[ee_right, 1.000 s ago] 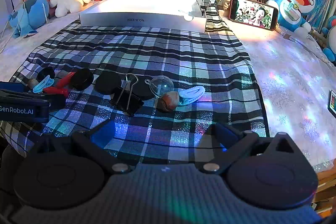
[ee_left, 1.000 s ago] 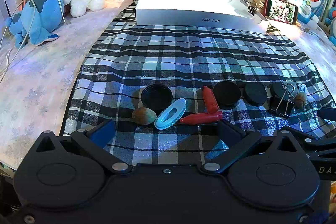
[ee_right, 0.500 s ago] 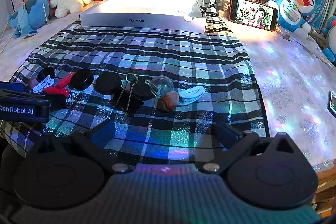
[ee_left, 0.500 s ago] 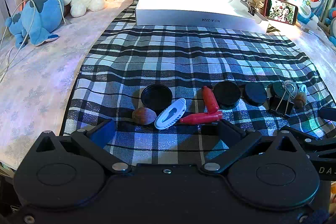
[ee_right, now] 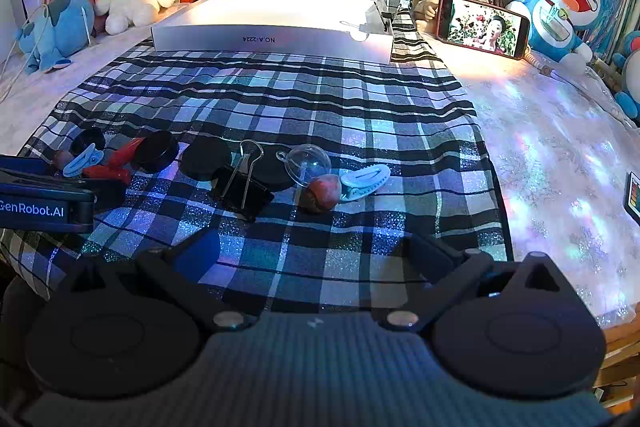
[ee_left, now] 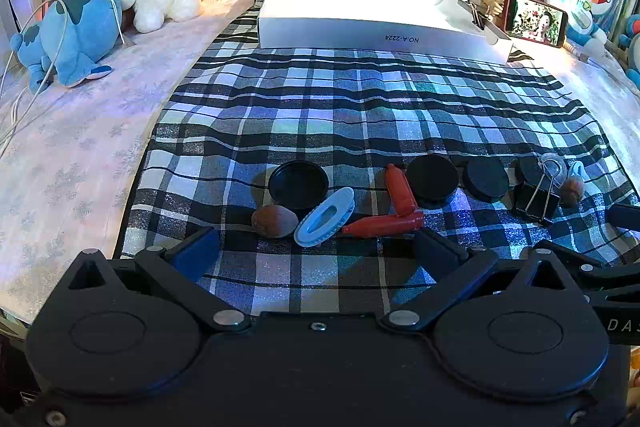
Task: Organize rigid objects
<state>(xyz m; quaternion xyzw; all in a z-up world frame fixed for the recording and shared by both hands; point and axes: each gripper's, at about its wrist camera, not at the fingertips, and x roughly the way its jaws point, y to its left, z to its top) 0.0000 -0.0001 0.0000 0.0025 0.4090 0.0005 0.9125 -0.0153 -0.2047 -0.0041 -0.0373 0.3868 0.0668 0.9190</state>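
Nothing has moved; blue clip [ee_left: 325, 216] lies just beyond the spread left hand-held gripper [ee_left: 316, 251].

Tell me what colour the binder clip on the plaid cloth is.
The binder clip is black with silver wire handles; the right wrist view shows it best.

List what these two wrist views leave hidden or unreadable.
- White box interior: left wrist view, near wall hides it.
- Third black disc: right wrist view, binder clip and clear dome overlap it.
- Card: right wrist view, cut by the right edge.
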